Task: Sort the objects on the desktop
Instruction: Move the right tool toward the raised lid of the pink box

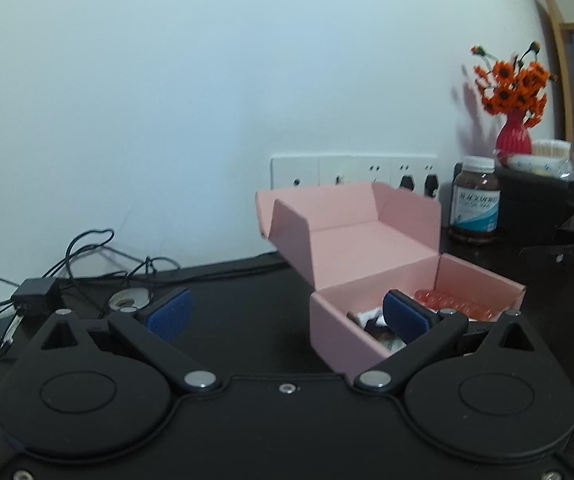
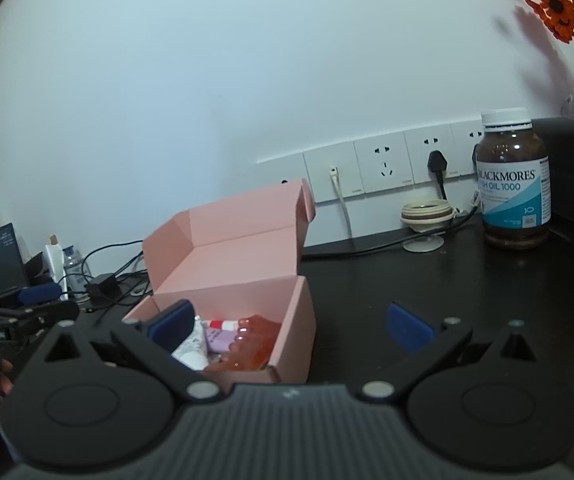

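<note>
An open pink cardboard box [image 2: 223, 280] sits on the dark worktop [image 2: 407, 280], its lid tilted back toward the white wall. Inside lie a white tube [image 2: 193, 346], a small lilac item [image 2: 217, 338] and an orange blister sheet [image 2: 255, 344]. The left gripper [image 1: 287, 312] and right gripper [image 2: 289, 326] both stand spread wide, holding nothing. A brown fish-oil bottle [image 2: 514, 180] stands upright at far right.

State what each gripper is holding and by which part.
Nothing. The left gripper and the right gripper are both open and empty, near the pink box.
</note>
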